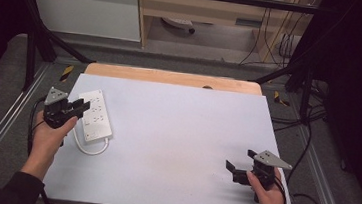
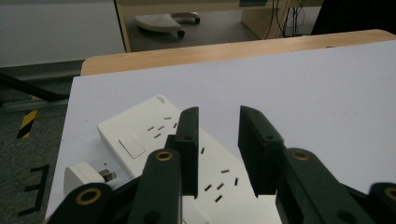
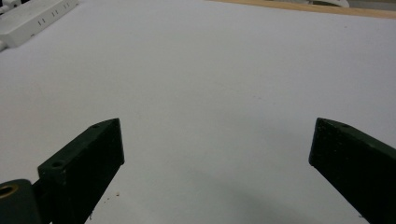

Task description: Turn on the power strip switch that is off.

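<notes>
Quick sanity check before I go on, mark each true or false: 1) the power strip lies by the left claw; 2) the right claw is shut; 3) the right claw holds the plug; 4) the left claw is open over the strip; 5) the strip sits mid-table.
1) True: the white power strip lies by the left claw.
2) False: the right claw is wide open.
3) False: it holds nothing; the plug lies beside the strip.
4) True: its jaws stand apart above the strip.
5) False: it sits near the table left edge.
</notes>
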Action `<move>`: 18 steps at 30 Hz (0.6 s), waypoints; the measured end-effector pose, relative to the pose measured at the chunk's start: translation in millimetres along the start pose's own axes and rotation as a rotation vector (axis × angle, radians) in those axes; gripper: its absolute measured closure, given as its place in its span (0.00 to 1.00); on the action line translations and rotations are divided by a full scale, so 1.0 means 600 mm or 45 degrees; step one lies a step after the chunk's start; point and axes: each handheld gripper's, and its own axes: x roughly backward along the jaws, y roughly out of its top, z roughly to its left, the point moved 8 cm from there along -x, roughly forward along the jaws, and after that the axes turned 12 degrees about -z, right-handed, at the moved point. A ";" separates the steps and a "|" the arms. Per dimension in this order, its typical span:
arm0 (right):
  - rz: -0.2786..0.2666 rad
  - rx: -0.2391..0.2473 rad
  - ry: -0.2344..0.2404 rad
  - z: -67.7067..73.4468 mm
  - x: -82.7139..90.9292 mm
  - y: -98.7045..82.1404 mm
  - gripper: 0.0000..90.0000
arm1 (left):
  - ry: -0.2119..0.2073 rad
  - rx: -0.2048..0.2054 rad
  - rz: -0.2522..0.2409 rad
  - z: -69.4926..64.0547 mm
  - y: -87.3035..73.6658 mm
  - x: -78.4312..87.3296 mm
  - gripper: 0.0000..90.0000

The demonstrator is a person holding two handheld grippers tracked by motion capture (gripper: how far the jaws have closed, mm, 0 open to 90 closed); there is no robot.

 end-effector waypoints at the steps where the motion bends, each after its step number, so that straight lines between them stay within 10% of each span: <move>1: 0.000 0.001 0.000 0.000 0.000 0.000 0.04 | 0.003 0.002 0.001 0.001 -0.001 -0.001 0.78; 18: 0.004 0.001 0.001 0.000 -0.001 -0.001 0.04 | 0.020 0.020 0.063 0.018 -0.023 -0.014 0.93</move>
